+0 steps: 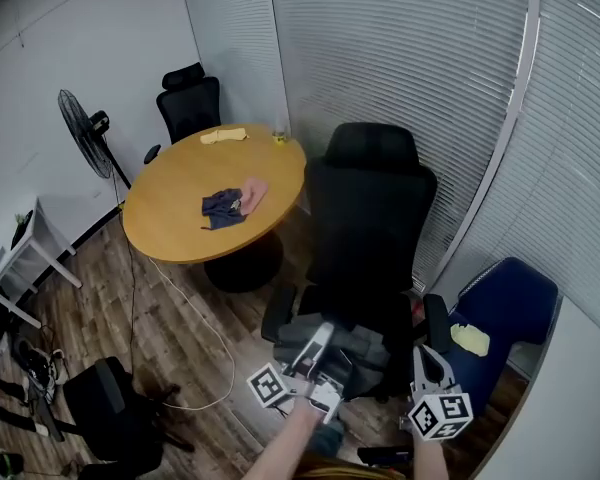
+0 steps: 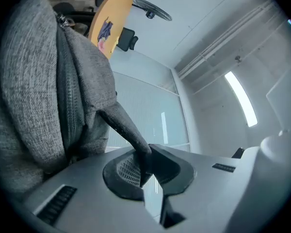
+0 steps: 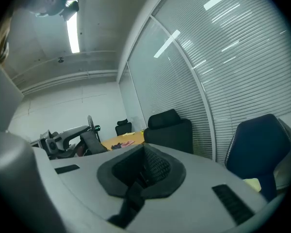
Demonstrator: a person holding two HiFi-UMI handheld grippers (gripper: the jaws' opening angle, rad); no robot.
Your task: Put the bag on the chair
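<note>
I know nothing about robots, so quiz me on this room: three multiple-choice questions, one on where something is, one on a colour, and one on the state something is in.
1. Where is the grey bag?
A. Flat on the floor
B. At the black chair's seat, held up by the tongs
C. Hooked on the wall

2. What colour is the chair at the far right?
A. Blue
B. Red
C. White

3. How are the left tongs?
A. Wide open and empty
B. Clamped on a cup
C. Shut on a bag strap

Answers:
1. B: the head view shows the bag held at the seat.
2. A: the blue chair stands there.
3. C: the strap is pinched between the pads.
</note>
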